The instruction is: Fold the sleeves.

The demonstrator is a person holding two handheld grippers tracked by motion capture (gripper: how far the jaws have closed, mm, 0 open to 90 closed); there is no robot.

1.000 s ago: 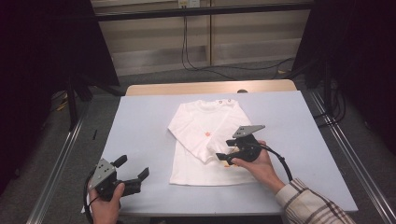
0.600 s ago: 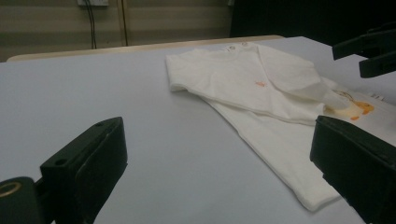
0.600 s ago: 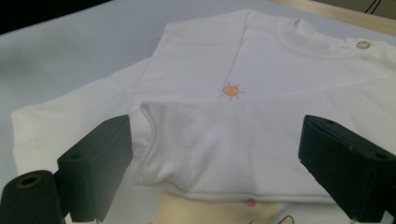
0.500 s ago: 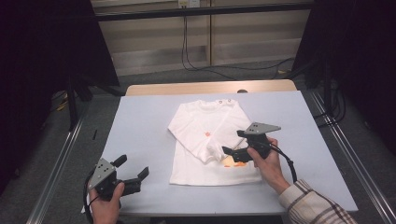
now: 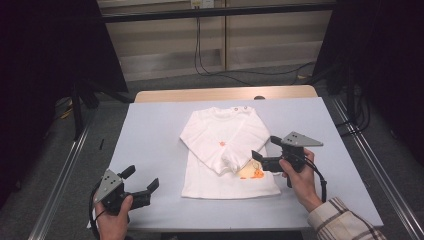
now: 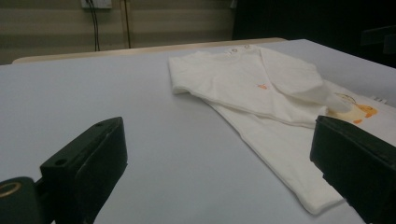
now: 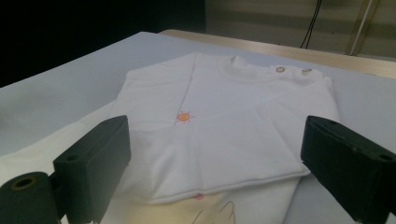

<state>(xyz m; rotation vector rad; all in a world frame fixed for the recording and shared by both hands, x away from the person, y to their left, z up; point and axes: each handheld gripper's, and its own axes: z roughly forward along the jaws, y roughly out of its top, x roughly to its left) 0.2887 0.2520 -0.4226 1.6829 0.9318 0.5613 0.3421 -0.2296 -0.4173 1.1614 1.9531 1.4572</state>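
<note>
From the high view I have a small white shirt point(image 5: 227, 150) lying flat near the middle of the pale table point(image 5: 150, 135), its neckline toward 12 o'clock and its hem toward 6. Both sleeves are folded in across the chest, and a tiny orange sun mark sits on the front. An orange print shows on the lower body at about 4 o'clock from the shirt's centre, just beside the cuff of the folded sleeve.

My right gripper point(image 5: 265, 150) hangs over the shirt's right edge, at about 4 o'clock from its centre, pointing toward 9 o'clock. Its jaws have just been opening and now stand wide apart with nothing between them; in the right gripper view the folded sleeve and the two snap buttons at the shoulder lie ahead of the black jaws, clear of both.

My left gripper point(image 5: 141, 182) is at the table's near left corner, around 8 o'clock from the shirt and well apart from it. Its jaws are spread wide and hold nothing; in the left gripper view bare table lies between them, with the shirt farther off to the right.
</note>
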